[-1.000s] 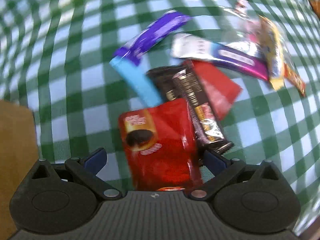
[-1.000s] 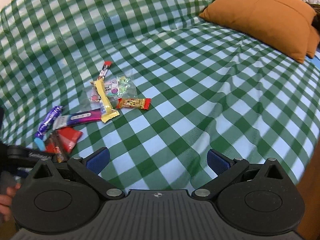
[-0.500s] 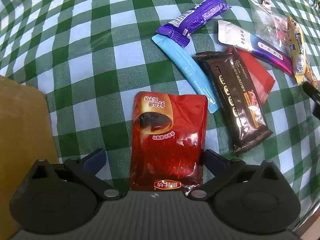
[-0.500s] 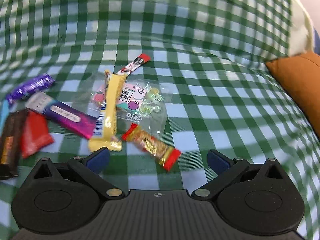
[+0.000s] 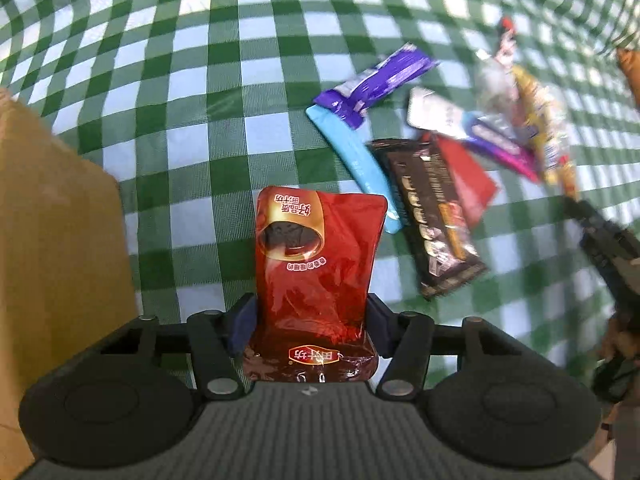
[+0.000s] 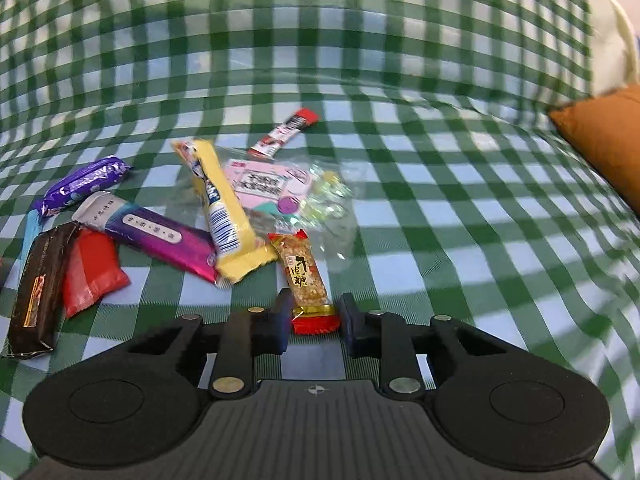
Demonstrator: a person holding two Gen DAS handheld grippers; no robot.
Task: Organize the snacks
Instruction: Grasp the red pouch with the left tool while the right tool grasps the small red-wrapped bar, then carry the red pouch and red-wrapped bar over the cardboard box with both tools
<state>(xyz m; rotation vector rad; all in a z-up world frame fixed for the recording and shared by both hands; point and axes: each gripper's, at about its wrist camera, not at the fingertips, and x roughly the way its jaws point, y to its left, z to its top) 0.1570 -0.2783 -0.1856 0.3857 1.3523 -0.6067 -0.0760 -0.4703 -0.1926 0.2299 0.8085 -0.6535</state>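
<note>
My left gripper points down at the bed, its jaws closing. Both pads pinch the lower part of a red pouch, which stands up between them. In the right wrist view my right gripper is low over the checked cover, its jaws closing too. A nougat bar with red ends lies between the pads, which touch its near end. Beside it lie a yellow bar, a magenta packet, a red packet, a dark brown bar and a purple bar.
A brown cardboard box stands at the left of the left wrist view. A clear bag with a pink label and a red-and-white stick lie behind the yellow bar. An orange pillow sits at far right.
My left jaws have narrowed onto the red pouch, which now stands raised between them. My right gripper has dropped toward the snack pile and narrowed its jaws around the nougat bar.
</note>
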